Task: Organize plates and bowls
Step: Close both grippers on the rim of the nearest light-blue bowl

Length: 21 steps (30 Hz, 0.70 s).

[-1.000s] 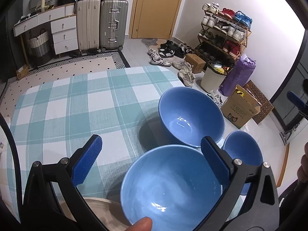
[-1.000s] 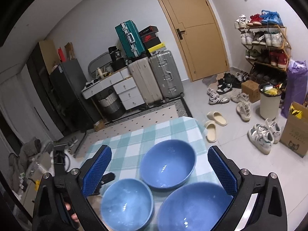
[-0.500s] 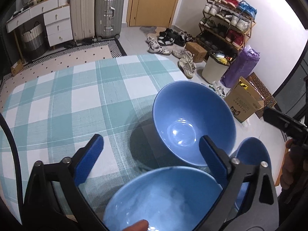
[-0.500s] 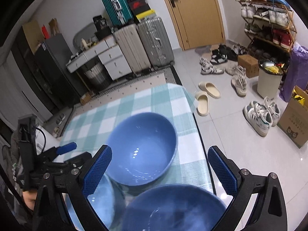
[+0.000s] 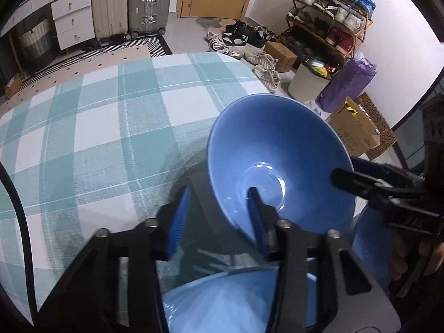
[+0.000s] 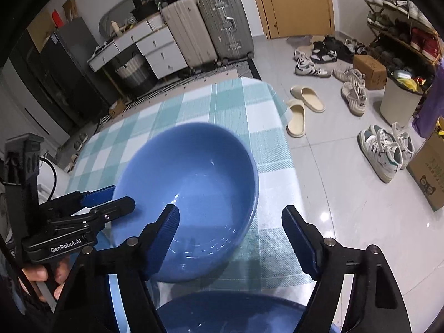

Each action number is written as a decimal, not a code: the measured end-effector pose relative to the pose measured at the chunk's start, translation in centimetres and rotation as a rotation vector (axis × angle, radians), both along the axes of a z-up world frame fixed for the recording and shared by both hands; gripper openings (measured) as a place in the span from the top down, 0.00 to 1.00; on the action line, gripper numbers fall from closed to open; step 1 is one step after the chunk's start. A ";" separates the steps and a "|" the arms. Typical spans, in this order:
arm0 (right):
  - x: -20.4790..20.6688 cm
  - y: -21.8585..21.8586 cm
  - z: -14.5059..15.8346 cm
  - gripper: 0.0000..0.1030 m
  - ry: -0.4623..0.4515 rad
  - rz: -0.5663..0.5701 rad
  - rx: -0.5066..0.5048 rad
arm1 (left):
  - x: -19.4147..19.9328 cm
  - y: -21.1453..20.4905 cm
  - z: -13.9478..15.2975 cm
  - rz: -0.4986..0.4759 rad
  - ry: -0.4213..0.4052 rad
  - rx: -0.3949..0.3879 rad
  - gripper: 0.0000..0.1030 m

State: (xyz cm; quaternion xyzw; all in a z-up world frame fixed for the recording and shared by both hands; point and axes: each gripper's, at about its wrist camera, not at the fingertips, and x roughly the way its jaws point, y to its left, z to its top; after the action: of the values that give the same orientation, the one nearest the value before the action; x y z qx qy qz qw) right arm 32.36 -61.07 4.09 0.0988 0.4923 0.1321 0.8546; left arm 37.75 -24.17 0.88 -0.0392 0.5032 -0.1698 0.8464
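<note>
A large blue bowl [image 5: 277,149] stands on the checked tablecloth [image 5: 97,127]; it also shows in the right wrist view [image 6: 194,177]. My left gripper [image 5: 219,211] straddles its near-left rim, one finger inside and one outside, jaws half closed and apart from the wall. My right gripper [image 6: 230,222] straddles its near-right rim, still fairly wide; it shows at the bowl's right side in the left wrist view [image 5: 374,183]. A second blue bowl [image 5: 238,302] lies under my left gripper. A third blue bowl [image 6: 236,313] lies under my right gripper.
The table edge [image 6: 280,127] runs close to the right of the large bowl. Beyond it on the floor are slippers [image 6: 299,105], shoes, a white bin [image 6: 399,100], a cardboard box [image 5: 355,133] and a shoe rack. Suitcases [image 6: 211,25] and drawers stand at the back.
Both grippers have moved forward and down onto the large bowl's rim from opposite sides. Both have narrowed their jaws, the left more than the right.
</note>
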 end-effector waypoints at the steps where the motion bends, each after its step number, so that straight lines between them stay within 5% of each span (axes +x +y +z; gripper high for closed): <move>1: 0.0 0.2 -0.2 0.30 0.003 0.001 -0.001 | 0.1 -0.1 -0.1 -0.004 0.000 -0.002 0.73; 5: 0.3 0.7 -0.8 0.38 0.004 0.011 -0.008 | 0.2 -0.7 -0.3 -0.021 -0.006 -0.002 0.82; 10: 0.5 0.9 -1.2 0.61 0.000 0.009 -0.022 | 0.2 -0.7 -0.3 -0.012 -0.007 -0.012 0.85; 21: -0.2 0.6 -0.8 0.70 -0.048 0.004 -0.046 | -0.4 -1.2 0.5 -0.023 -0.055 0.010 0.85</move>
State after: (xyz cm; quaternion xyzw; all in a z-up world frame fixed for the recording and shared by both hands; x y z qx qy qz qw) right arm 32.19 -60.48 3.34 0.0750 0.4749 0.1251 0.8679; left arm 37.31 -25.40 1.41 -0.0248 0.4811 -0.1779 0.8581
